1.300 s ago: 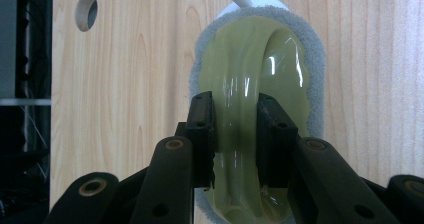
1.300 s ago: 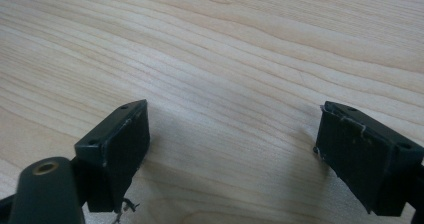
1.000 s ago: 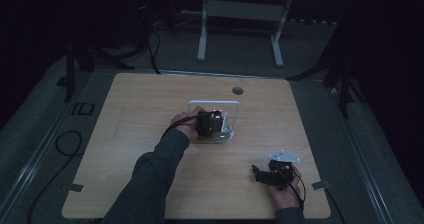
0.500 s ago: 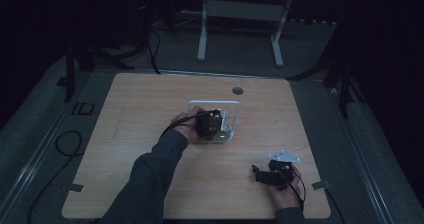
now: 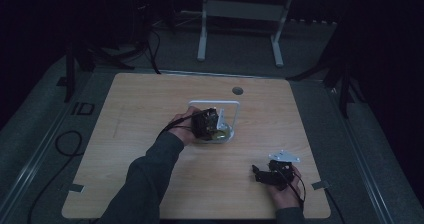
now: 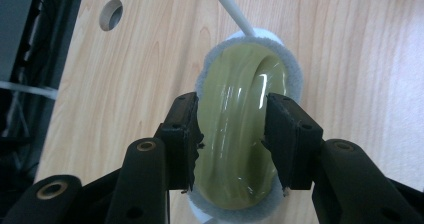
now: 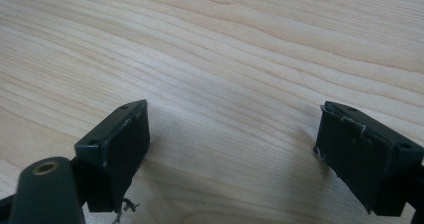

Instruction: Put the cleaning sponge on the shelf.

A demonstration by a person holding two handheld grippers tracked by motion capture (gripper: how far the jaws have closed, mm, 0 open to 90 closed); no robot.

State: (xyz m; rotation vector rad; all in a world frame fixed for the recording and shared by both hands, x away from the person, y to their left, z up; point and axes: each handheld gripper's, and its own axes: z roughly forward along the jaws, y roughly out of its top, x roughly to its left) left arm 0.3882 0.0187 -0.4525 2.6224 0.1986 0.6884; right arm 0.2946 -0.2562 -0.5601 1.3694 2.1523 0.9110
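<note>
Right now your left gripper (image 6: 234,139) is clamping its two black jaws on either side of a yellowish-green roller (image 6: 240,129) with a grey fuzzy rim, lying on the wooden table (image 5: 150,114) near the middle. A white rod (image 6: 230,6) is running off from the roller's far end; it is probably part of the white frame (image 5: 235,106) beside it, though the dim high view leaves that unsure. Your right gripper (image 7: 230,154) is resting near the table's right front corner, jaws spread wide over bare wood.

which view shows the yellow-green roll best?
Left gripper view: the glossy yellow-green roll with grey fuzzy rim sits large between the left gripper jaws. High view gives a small, dim patch beside the hand. Right gripper view: bare wooden table.
</note>
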